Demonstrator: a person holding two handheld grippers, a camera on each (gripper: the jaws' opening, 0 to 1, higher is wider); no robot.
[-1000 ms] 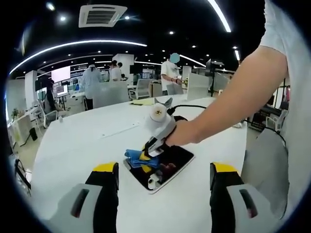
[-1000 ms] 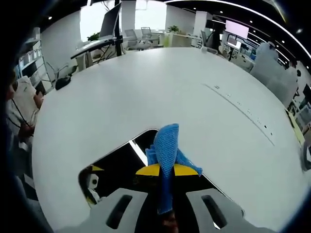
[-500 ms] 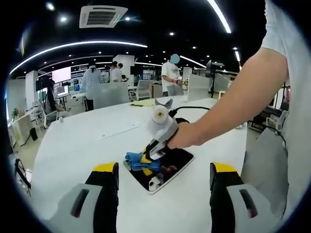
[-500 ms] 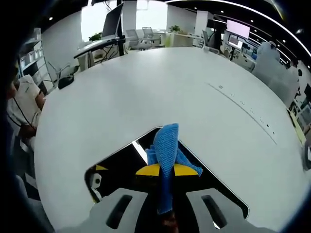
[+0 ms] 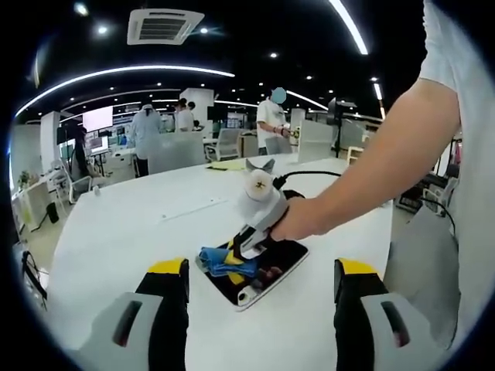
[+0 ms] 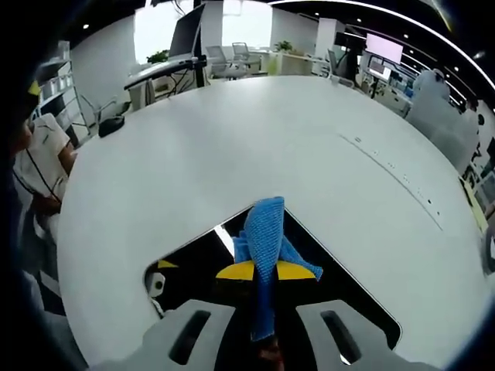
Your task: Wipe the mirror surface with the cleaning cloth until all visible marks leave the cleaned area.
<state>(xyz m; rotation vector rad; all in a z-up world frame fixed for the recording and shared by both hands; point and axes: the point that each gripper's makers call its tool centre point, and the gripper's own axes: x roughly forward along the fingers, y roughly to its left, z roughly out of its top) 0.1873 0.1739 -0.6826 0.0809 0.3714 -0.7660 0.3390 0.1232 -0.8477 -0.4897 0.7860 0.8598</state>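
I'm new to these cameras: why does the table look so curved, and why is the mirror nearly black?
Left gripper view: the fisheye lens bows the white table; ceiling strip lights streak as arcs. Right gripper view: the mirror reflects the dark ceiling, with one bright light streak beside the blue cloth; the table edge curves strongly.

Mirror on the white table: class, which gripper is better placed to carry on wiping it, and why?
The right gripper: it is shut on the blue cleaning cloth over the mirror. The left gripper hangs open and empty, short of it.
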